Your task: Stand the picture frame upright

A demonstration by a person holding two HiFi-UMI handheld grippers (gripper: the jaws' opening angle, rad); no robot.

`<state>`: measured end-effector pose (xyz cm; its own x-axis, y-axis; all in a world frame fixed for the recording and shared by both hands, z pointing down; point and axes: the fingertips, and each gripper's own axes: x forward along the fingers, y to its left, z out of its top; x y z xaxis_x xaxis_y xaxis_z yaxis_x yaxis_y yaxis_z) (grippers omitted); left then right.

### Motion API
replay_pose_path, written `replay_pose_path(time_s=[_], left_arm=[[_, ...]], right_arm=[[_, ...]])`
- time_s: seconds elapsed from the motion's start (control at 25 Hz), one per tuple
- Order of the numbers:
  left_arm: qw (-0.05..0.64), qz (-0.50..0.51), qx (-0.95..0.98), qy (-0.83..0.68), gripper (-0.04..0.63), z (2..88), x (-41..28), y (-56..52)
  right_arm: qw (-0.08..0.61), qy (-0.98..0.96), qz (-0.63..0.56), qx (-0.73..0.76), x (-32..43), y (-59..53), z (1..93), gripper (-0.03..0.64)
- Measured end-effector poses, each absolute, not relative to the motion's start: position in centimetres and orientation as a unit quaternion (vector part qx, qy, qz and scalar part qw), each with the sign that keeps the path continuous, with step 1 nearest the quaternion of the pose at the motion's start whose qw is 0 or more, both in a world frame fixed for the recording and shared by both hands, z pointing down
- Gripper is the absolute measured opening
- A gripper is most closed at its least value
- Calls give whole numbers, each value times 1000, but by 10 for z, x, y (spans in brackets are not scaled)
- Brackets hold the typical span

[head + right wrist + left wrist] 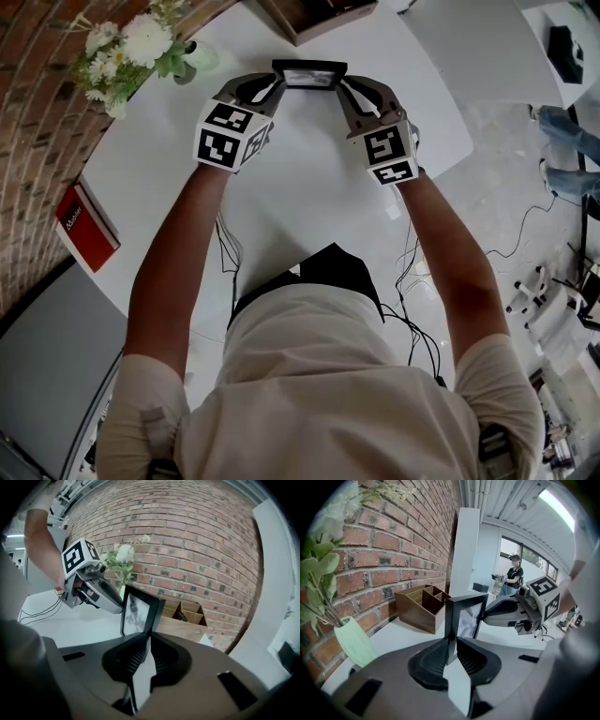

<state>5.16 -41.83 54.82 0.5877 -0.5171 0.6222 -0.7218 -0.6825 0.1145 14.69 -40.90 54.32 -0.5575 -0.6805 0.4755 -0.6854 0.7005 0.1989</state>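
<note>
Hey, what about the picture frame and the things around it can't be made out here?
Picture frame, bottom edge: hidden behind the fingers in both gripper views; table contact unclear.
Its back stand: not made out in any view.
Wooden organizer: cut off by the head view's top edge.
Red book, title: too small in the head view.

Blk picture frame, wht table, red brick wall, red book, pale-grn vase, brn wood organiser
</note>
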Motion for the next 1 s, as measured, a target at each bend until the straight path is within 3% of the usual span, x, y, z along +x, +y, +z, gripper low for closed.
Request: replay_pose_path(time_s=[1.0], left_arm=[[171, 281, 876, -353, 54, 552, 52, -413]], right_arm=[[282, -875, -12, 393, 154, -401, 549, 35]])
